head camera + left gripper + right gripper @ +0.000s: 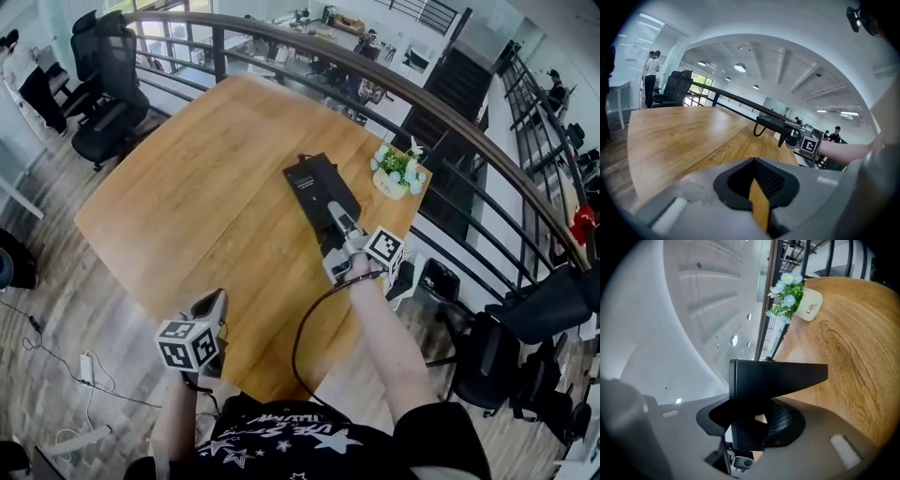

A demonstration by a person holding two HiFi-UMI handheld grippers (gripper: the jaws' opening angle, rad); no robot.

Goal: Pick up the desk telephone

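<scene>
Desk telephone [314, 183] is black and long, lying lengthwise toward the far right part of the wooden bench [206, 187], near end pointing at the person. Right gripper [336, 223] has that near end: in the right gripper view the jaws are clenched on the black body, and the phone fills the gap between them. The left gripper view shows the phone [771, 123] side-on with a cord loop hanging under it. It looks raised off the wood there, but I cannot tell if the far end is fully clear.

Left gripper [214, 305] hangs over the near bench edge, well apart from the phone. Its jaws are drawn together to a thin slit with nothing in them, only bench wood showing through.

Small flower pot [398, 173] stands just beside the phone's right side near the bench edge, with a railing behind it.

Step, as I judge it: grasp made, lift under way, one-handed by the right.

The next move calls for raising the phone straight up and level. The grip is at one end only, so the long body could sag or twist in the jaws. Watch the dangling cord and keep the phone off the flower pot. The left could come in to support the far end if it droops
</scene>
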